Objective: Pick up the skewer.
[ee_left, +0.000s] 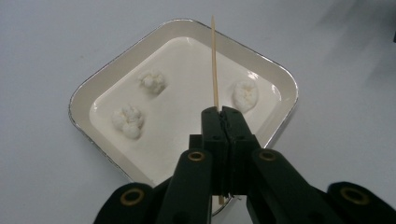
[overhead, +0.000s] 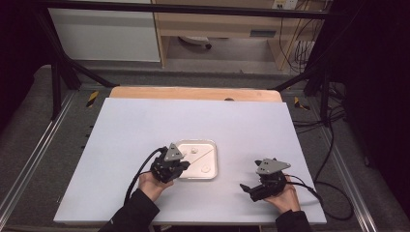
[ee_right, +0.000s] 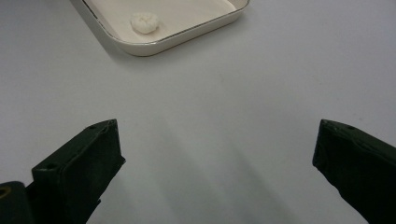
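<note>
The left gripper (ee_left: 223,112) sits at the near-left corner of the tray (ee_left: 84,93), jaws clamped tight together on a thin wooden skewer (ee_left: 214,65). The skewer pokes straight out from between the closed jaws and runs across the tray, its tip reaching over the far rim. In the high view the same skewer shows as a fine line slanting across the tray (overhead: 212,145) from the left gripper (overhead: 181,164).

Three white lumps lie on the tray floor. Two lie on one side of the skewer: one lump (ee_left: 152,80) farther out, another (ee_left: 127,120) nearer the jaws. The third lump (ee_left: 245,95) lies on the other side, near the skewer but not touching it.

Over to the right gripper (overhead: 245,187): it is well apart from the tray, low over the bare white table (overhead: 145,121), held in the person's right hand (overhead: 285,198). Its own view shows both jaws spread wide with nothing between them, just table, and the tray's corner with one lump (ee_right: 144,22) up ahead.
</note>
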